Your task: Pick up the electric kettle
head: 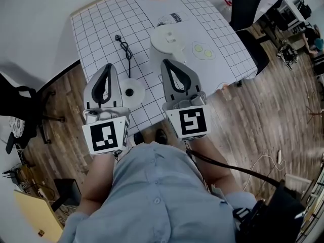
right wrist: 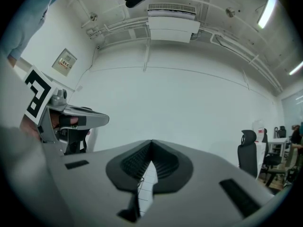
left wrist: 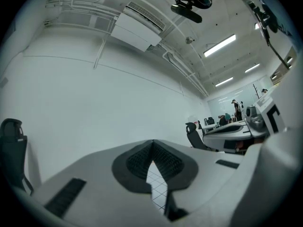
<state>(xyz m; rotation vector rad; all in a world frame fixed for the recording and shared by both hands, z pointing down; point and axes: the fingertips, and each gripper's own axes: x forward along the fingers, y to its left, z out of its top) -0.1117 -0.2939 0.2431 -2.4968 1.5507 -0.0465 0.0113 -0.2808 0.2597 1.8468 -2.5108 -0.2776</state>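
The white electric kettle stands on the grid-patterned table, with its lid on. Its round white base lies apart near the table's front edge, and a black cord with plug runs back from it. Both grippers are held level in front of the person's chest, above the table's near edge. My left gripper is shut with nothing in it and hangs over the base's left side. My right gripper is shut and empty too; in the head view its tip overlaps the kettle's near side.
Flat picture stickers lie on the table, one of fried eggs. Black office chairs stand at the table's far right and another chair at the left. Wooden floor with a loose cable surrounds the table.
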